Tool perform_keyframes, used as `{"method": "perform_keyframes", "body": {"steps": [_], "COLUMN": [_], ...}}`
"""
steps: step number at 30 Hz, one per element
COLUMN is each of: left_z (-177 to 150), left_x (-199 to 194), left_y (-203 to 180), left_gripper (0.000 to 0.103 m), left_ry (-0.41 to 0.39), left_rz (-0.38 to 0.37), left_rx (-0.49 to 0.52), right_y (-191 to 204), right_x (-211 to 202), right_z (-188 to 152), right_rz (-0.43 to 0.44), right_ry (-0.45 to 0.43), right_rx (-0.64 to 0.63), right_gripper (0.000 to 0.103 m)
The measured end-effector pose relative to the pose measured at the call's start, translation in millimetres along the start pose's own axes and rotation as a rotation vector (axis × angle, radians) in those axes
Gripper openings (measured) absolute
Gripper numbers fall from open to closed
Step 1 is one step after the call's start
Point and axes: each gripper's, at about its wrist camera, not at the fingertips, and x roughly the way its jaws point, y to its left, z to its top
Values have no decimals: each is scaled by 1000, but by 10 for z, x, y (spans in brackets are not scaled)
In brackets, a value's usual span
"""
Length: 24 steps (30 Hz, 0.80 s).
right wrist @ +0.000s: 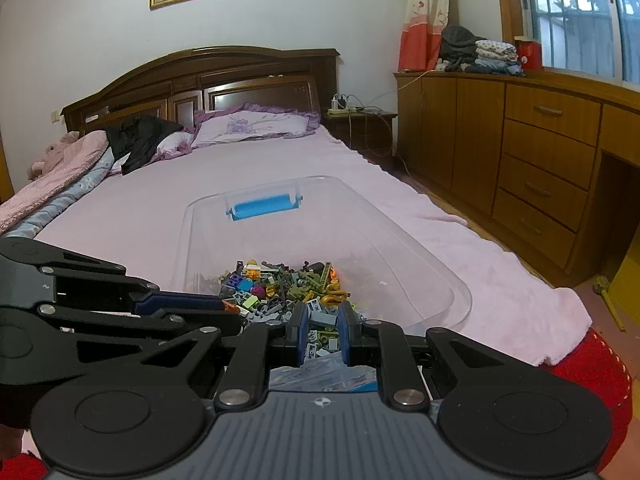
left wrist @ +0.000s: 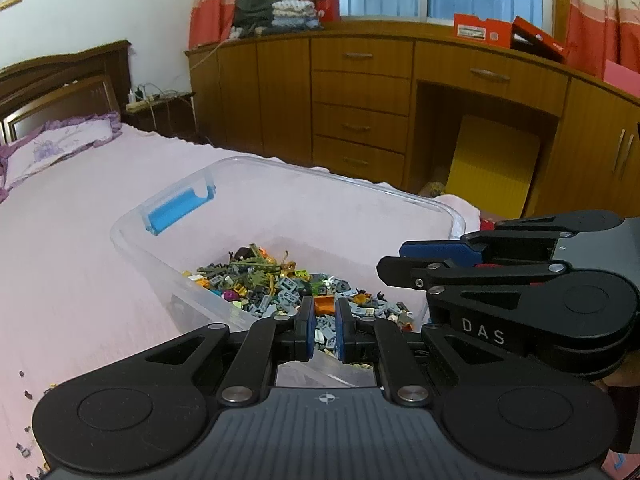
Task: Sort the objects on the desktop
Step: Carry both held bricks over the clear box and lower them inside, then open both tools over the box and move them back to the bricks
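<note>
Clear plastic bin (left wrist: 256, 184) on the bed (left wrist: 80, 280) already holds most bricks (left wrist: 280, 284), heaped just beyond both fingertips; left gripper (left wrist: 324, 316) and right gripper (right wrist: 323, 322) stand narrowly parted, seemingly empty. Only the left view shows stray bits (left wrist: 26, 394) left on the sheet, behind its fingers

Home bedroom: bed (right wrist: 248, 184) w/ wooden headboard (right wrist: 200, 80), pillow (right wrist: 256, 124), curtains (right wrist: 424, 16) (floral), built-in wood cabinets (left wrist: 360, 104).
</note>
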Motion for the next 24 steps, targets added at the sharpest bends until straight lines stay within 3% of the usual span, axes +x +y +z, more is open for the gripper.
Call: {"method": "perform_keyframes", "body": {"steps": [10,24], "left_z": [-21,-35], "left_x": [-3,-75], "left_y": [-34,-54], "left_gripper": [17,38], "left_ry": [1,-29], "left_rz": [5,48], "left_rx": [2,15], "right_y": [20,-25], "right_x": [-38,-67], "right_z": [-18,-32], "right_rz": [-1,-13], "right_ry": [-8,-16], "right_rx": [-4,5], "right_gripper": [17,19]}}
